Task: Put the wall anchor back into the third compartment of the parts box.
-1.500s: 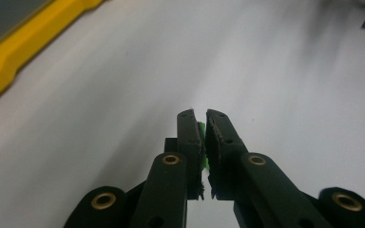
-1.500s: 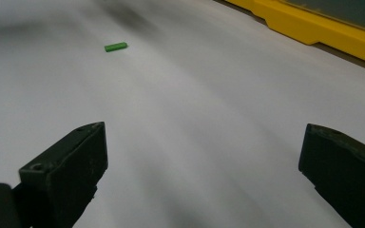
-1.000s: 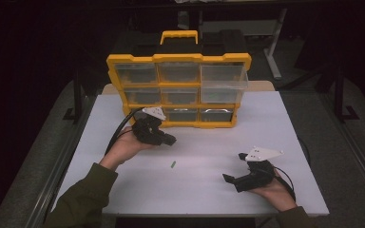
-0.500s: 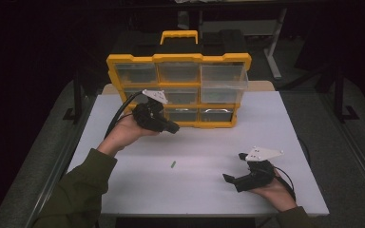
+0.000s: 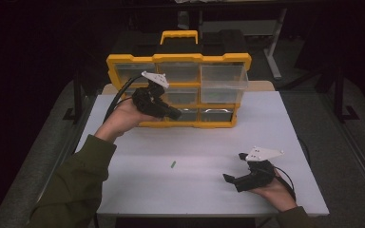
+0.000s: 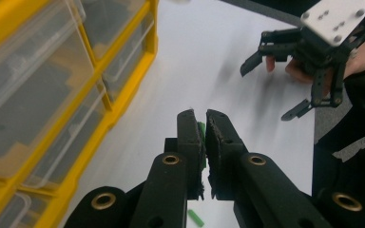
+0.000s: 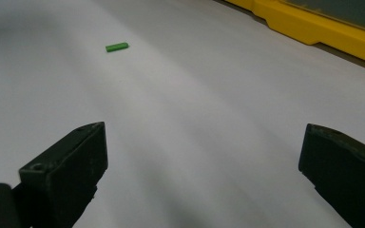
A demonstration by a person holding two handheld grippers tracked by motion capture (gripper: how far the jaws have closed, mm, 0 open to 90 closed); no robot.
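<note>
Upper left of high view: left gripper (image 5: 175, 114) fingers pinch green piece (image 6: 201, 142) before yellow organizer (image 5: 123, 61); keep grip firm. Right gripper (image 5: 231, 179) fingers spread, idle.

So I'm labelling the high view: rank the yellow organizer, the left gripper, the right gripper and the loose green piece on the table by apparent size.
1. Yellow organizer, largest by far.
2. Left gripper and right gripper: they look about alike, so no ranking between them.
3. Green piece, a tiny sliver on the white table.
</note>
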